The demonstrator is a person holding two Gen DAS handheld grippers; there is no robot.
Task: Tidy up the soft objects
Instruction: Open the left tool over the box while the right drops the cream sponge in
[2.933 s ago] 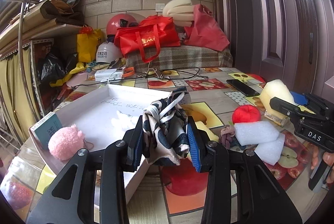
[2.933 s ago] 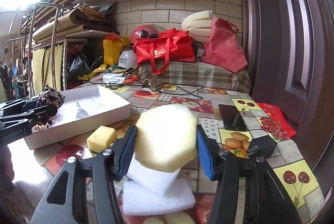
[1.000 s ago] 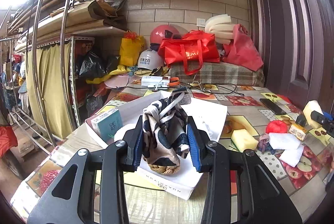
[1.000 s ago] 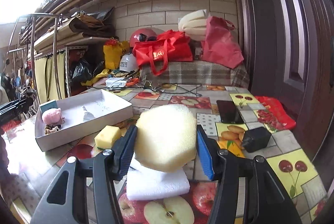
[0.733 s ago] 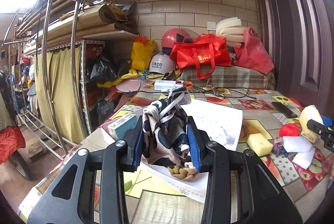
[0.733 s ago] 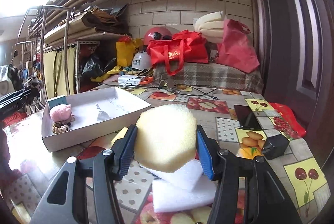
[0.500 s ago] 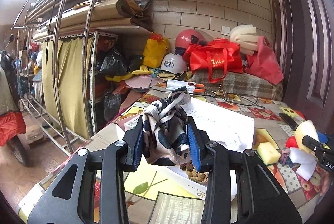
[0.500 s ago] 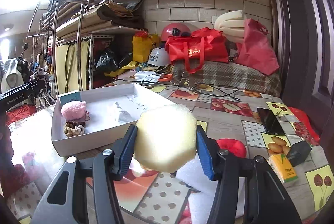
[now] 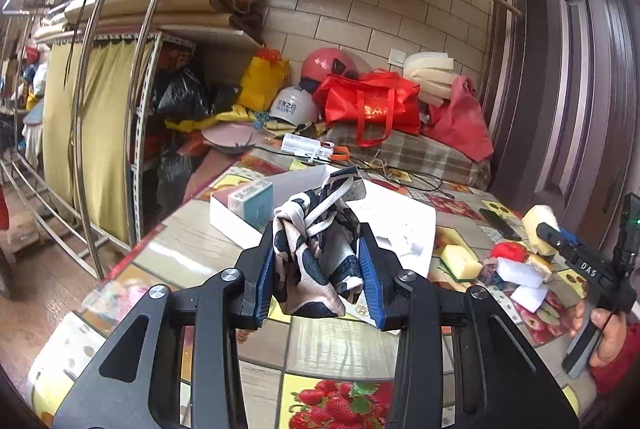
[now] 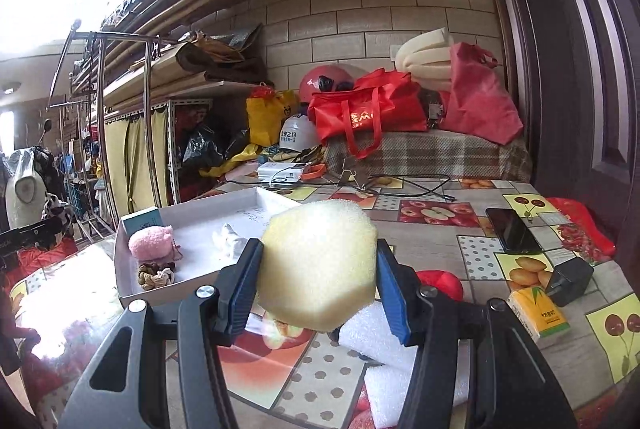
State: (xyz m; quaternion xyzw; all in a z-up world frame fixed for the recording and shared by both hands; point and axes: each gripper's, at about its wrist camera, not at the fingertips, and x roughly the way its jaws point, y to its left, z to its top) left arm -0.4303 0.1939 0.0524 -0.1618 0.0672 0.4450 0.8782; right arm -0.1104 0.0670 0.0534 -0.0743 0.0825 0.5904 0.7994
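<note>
My left gripper point(image 9: 318, 283) is shut on a black-and-cream patterned cloth point(image 9: 316, 249), held above the table's near left edge, short of the white box point(image 9: 228, 217). My right gripper point(image 10: 318, 289) is shut on a pale yellow hexagonal sponge point(image 10: 318, 265), held above white foam pieces point(image 10: 372, 337) just right of the white box point(image 10: 132, 289). The box holds a pink fluffy toy point(image 10: 150, 241), a brown scrunchie point(image 10: 154, 275), a white cloth point(image 10: 230, 241) and a teal carton point(image 10: 142, 221). The right gripper with its sponge shows far right in the left wrist view point(image 9: 540, 223).
On the fruit-print table lie a yellow sponge block point(image 9: 458, 261), a red soft ball point(image 10: 440, 283), a phone point(image 10: 512, 229), a black charger point(image 10: 568, 281) and a yellow tissue pack point(image 10: 536, 313). Red bags point(image 10: 360, 117) and helmets stand at the back. Metal racks point(image 9: 88, 149) stand left of the table.
My left gripper has drawn back and left, away from the box, still holding the cloth. My right gripper has carried the sponge leftward, closer to the box.
</note>
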